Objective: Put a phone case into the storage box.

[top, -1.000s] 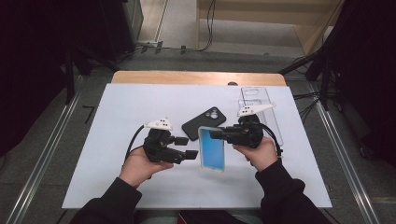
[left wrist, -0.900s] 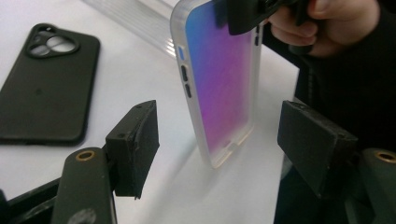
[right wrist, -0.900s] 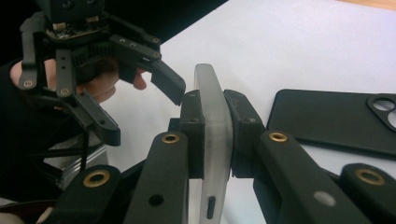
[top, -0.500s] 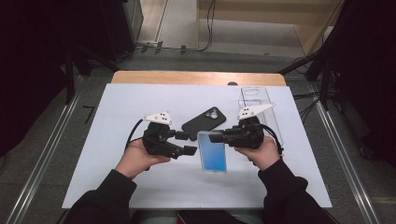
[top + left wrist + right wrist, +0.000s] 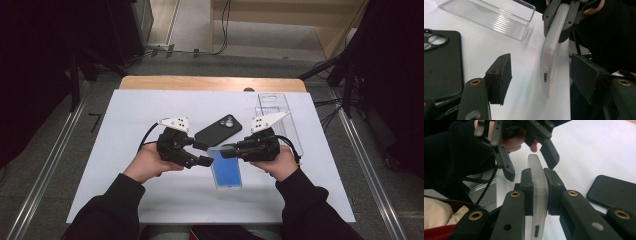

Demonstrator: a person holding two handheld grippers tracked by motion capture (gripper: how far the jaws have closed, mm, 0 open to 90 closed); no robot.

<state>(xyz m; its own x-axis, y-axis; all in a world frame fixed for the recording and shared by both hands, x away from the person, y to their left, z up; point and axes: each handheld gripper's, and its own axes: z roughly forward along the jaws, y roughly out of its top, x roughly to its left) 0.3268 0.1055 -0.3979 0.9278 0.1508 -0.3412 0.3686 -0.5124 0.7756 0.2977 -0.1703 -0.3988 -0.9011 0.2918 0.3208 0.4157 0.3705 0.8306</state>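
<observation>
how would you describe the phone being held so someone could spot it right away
On the white table, look near the front edge between the person's two hands. The right gripper is shut on the top end of a phone in a frosted clear case. Its lit blue screen sets it apart from the black phone lying flat just behind and the clear plastic box farther right.

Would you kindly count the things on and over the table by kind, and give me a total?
Phones in a pale case, held up by the right gripper: 1
Black phone cases lying flat: 1
Clear plastic trays: 1
Handheld grippers: 2, counting the left gripper
Total: 5
</observation>
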